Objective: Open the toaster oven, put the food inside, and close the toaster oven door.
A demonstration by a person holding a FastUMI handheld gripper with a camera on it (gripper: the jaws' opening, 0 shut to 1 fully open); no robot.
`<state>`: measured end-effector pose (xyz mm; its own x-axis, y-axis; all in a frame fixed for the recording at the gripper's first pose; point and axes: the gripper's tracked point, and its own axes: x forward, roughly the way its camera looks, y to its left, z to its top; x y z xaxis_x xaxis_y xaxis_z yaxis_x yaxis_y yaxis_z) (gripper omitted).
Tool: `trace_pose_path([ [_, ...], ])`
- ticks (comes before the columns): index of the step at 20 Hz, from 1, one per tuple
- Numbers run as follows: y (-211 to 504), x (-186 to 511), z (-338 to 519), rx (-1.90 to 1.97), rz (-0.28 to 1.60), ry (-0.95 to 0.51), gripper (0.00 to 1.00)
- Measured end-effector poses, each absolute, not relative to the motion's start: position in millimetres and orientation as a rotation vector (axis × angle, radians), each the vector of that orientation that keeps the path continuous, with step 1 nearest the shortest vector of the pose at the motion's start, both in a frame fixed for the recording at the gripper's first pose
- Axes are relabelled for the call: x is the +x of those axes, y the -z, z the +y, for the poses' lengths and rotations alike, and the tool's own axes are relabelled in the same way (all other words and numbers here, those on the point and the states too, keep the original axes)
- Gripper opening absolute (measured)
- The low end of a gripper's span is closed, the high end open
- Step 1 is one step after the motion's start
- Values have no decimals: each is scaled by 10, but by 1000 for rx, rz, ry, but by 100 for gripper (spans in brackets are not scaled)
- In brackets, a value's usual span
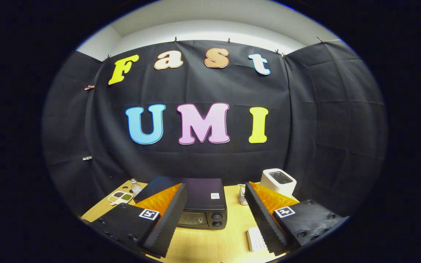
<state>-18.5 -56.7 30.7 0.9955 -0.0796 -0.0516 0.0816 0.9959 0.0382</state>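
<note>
Toaster oven (200, 204) sits on the wooden table (203, 244), a dark box with its long side running left to right and its front turned toward the gripper (213, 228). It lies straight ahead, just beyond the fingertips and in line with the gap between them, perhaps a shade to the left of centre. The two fingers stand wide apart with nothing held between them, one to each side of the oven's front. The door looks shut: its glass face stands upright and flush with the control knobs (216, 220) at its right end. I cannot make out a handle from here, since the left finger hides part of the front. What counts as the food is hard to say; a small tray (120, 197) with compartments holding something green and brown sits far left near the wall, and I cannot tell whether anything is inside the oven. A shut door with an empty gripper fits a job about to start, and equally one that has ended with the food inside. A white slot toaster (278, 181) stands at the far right, a small wire thing (243, 196) is just beside the oven's right side, and a white flat object (256, 239) lies near on the table by the right finger.
</note>
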Motion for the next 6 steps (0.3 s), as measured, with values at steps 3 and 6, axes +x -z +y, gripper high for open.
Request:
trace_pose_path([
  [3, -319, -183, -490, 45, 52, 67, 98],
  [6, -302, -173, -405, 35, 63, 48, 98],
])
